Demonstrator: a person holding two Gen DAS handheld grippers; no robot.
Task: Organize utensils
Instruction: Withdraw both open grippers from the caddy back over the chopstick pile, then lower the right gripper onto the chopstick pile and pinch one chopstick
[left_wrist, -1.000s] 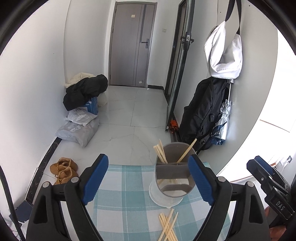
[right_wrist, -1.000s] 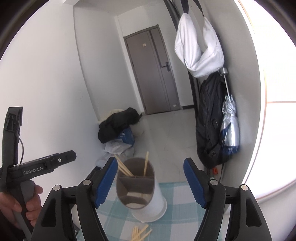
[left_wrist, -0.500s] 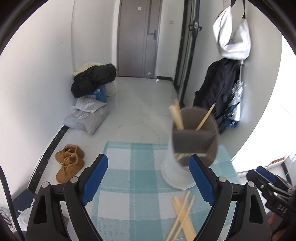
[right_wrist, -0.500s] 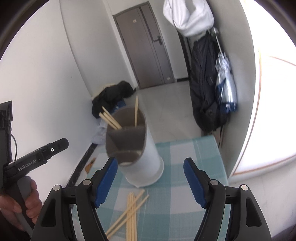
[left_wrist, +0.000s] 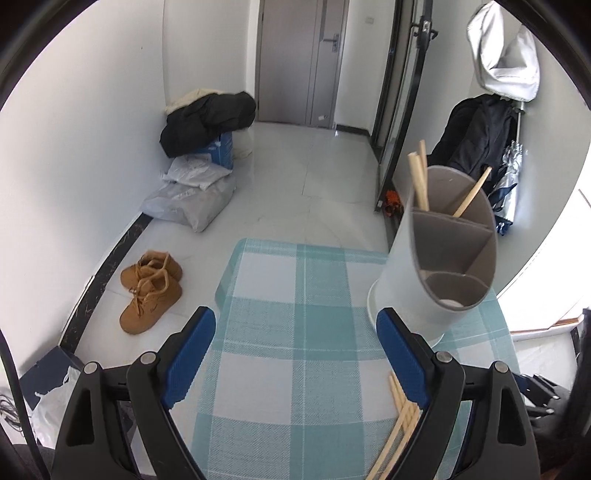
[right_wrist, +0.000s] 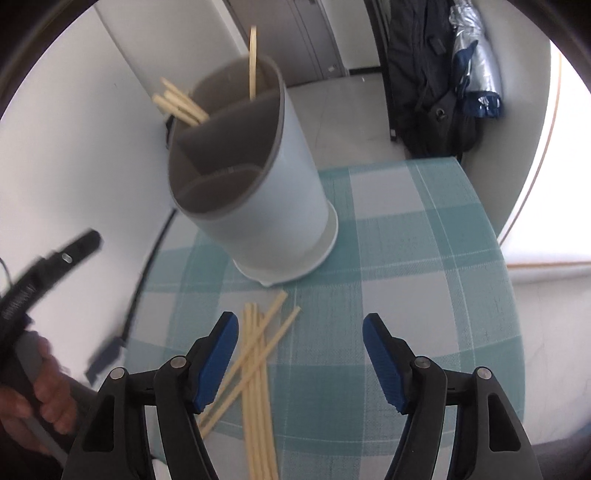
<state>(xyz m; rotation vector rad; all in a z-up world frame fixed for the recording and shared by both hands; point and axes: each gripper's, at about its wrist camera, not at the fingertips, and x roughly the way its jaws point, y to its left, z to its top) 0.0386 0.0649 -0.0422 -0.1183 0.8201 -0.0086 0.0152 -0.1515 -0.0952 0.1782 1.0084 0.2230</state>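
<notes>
The checked teal-and-white tablecloth (right_wrist: 424, 236) spreads under both grippers and fills the lower half of each wrist view. On it, ahead of the right gripper (right_wrist: 300, 354) and a little toward its left finger, stands the white utensil holder (right_wrist: 273, 192) with a grey lining and inner dividers; from the left gripper (left_wrist: 295, 350) the same holder (left_wrist: 424, 273) rises ahead of its right finger and just beyond that finger's tip. Several wooden chopsticks (right_wrist: 181, 103) lean out of the holder's far left compartment, and a single one (right_wrist: 253, 62) stands in the far right compartment. A loose bundle of chopsticks (right_wrist: 258, 354) lies flat on the cloth just in front of the holder's base — it runs back between the right gripper's fingers, close against the left blue pad (right_wrist: 218, 358), with no pad seen pressing on it. The right gripper's jaws stand apart and have just been closing somewhat, the bundle lying between them. The left gripper is spread wide over bare cloth with nothing between its pads; the same bundle (left_wrist: 399, 424) lies beside and partly behind its right finger. In the right wrist view a hand (right_wrist: 40, 402) holds the left gripper's handle, off to the left and blurred.
</notes>
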